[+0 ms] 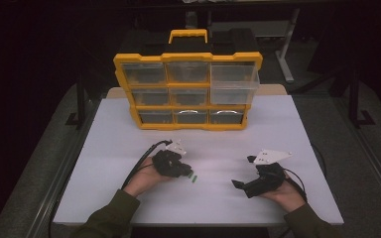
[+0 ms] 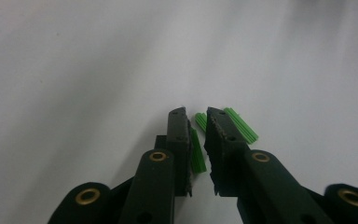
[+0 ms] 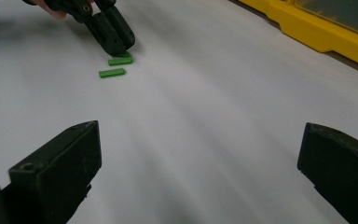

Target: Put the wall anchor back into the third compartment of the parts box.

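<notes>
A small ribbed green plastic wall plug lies flat on the white table, in front of the yellow organiser case with clear drawers, on the person's left-hand side of it. The left gripper tips down onto the plug from above, because a piece lying that low can only be taken at the tabletop. Its jaws are drawn in tight with the plug between them, so I judge it pinched, ready to lift. A second green wall plug lies just beside the first, outside the jaws, apparently awaiting its turn. Farther from the case's left side, toward its right, the right gripper rests low over the table with jaws spread wide and nothing between them, parked clear of the pick.
</notes>
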A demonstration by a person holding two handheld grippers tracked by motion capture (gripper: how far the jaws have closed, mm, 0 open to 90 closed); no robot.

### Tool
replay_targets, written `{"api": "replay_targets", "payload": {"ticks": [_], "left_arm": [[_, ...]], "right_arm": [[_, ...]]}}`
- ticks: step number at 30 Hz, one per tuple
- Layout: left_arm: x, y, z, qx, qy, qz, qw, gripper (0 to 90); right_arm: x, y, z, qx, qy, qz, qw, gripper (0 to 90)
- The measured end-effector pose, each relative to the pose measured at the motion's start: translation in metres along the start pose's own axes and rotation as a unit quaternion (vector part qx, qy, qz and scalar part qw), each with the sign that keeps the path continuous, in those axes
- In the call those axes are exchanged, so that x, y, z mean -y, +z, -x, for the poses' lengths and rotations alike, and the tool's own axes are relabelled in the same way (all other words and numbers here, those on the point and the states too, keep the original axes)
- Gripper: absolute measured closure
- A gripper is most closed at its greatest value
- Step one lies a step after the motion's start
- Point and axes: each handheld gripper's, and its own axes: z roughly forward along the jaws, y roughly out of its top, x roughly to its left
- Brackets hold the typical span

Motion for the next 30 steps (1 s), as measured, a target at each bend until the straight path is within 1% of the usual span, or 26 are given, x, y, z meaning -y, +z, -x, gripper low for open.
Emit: {"api": "replay_targets", "payload": {"ticks": [3,9,13,14,16,17,18,20,21,25,29,30], "left_arm": [[0.0,0.001,0.0,-0.002,0.002,-0.004,1.0,83.9],[0.0,0.001,0.001,-0.005,0.004,-0.005,1.0,84.7],[0.0,0.001,0.0,-0.002,0.003,-0.005,1.0,85.1],[0.0,0.0,-0.001,-0.001,0.007,-0.008,0.9999,85.3],[0.0,0.001,0.0,0.002,-0.004,-0.004,1.0,85.6],[0.0,0.0,-0.001,0.004,-0.003,-0.006,1.0,85.6],[0.0,0.0,-0.001,0.007,-0.006,-0.006,0.9999,85.6],[-0.001,-0.001,-0.003,0.006,-0.003,-0.007,0.9999,85.7],[-0.001,-0.002,-0.003,0.008,-0.007,-0.006,0.9999,85.7],[-0.003,-0.006,-0.003,0.007,-0.009,-0.002,0.9999,85.6],[-0.007,-0.012,-0.004,0.009,-0.003,0.002,0.9999,85.6],[-0.008,-0.014,-0.003,0.015,-0.009,0.008,0.9998,85.7]], "right_arm": [[0.0,0.0,0.001,0.0,0.0,0.0,1.0,0.0],[0.0,-0.001,0.0,0.0,-0.003,0.0,1.0,0.0],[0.0,-0.001,0.0,0.0,-0.004,0.001,1.0,0.0],[0.0,-0.001,0.0,0.0,-0.004,0.001,1.0,0.0],[0.0,-0.001,0.0,0.0,-0.003,0.001,1.0,0.0],[0.0,-0.001,0.0,0.0,-0.003,0.001,1.0,0.0],[0.0,-0.001,0.0,0.0,-0.003,0.001,1.0,0.0],[0.0,-0.001,0.0,0.001,-0.004,0.001,1.0,0.0],[0.0,-0.001,0.0,0.001,-0.004,0.001,1.0,0.0],[0.0,-0.002,0.0,0.002,-0.003,0.005,1.0,0.0],[0.0,-0.002,0.0,0.004,-0.003,0.004,1.0,0.0],[-0.001,-0.002,-0.001,0.004,-0.003,0.003,1.0,0.0]]}}
